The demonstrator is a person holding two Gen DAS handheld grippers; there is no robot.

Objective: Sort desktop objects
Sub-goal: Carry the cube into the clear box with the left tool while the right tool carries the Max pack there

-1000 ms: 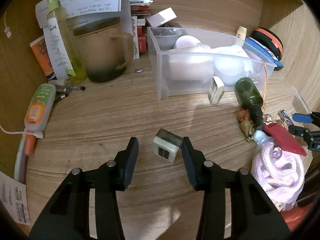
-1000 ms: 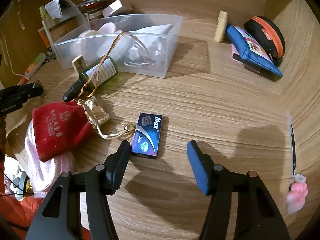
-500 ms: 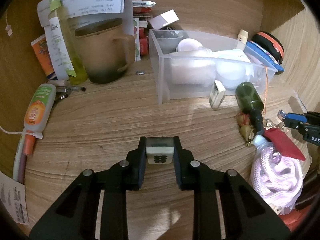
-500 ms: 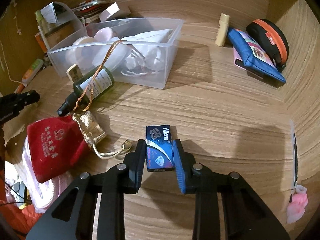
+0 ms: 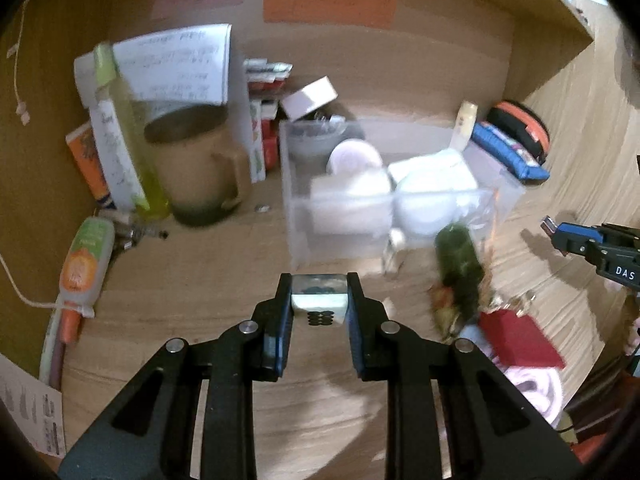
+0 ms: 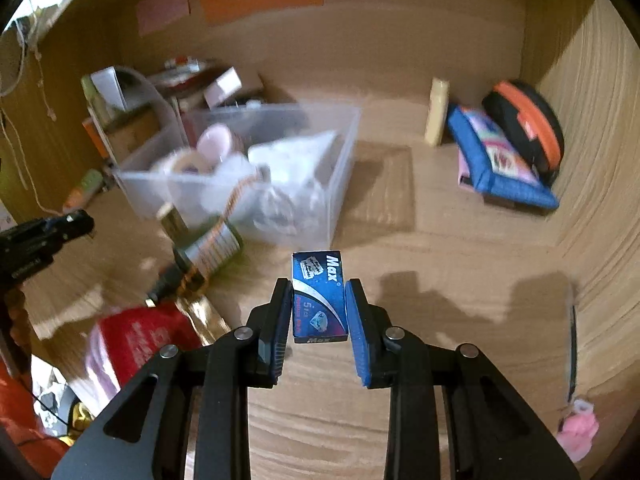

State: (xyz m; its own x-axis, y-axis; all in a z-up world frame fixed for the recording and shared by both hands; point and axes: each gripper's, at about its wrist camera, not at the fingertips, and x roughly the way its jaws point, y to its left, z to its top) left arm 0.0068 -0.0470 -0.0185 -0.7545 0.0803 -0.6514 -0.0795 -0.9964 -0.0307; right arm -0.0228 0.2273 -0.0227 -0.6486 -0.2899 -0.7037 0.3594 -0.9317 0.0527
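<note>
My left gripper (image 5: pixel 319 294) is shut on a small white mahjong tile (image 5: pixel 319 304) with dark dots and holds it above the wooden desk. My right gripper (image 6: pixel 318 298) is shut on a small blue "Max" box (image 6: pixel 319 296), also lifted off the desk. A clear plastic bin (image 5: pixel 400 208) with white items stands ahead of the left gripper and shows in the right wrist view (image 6: pixel 256 176) ahead to the left. The right gripper also shows at the right edge of the left wrist view (image 5: pixel 592 244).
A brown mug (image 5: pixel 196 168), a yellow bottle (image 5: pixel 124 132) and a tube (image 5: pixel 84 264) stand at the left. A green bottle (image 5: pixel 458 264), a red pouch (image 6: pixel 136 340) and pink rope lie between the grippers. A blue pouch (image 6: pixel 496 164) and an orange-black case (image 6: pixel 528 128) sit at the back right.
Both grippers closed on their objects, the left on the tile and the right on the blue box, then lifted them off the desk. The views are now blurred with motion.
</note>
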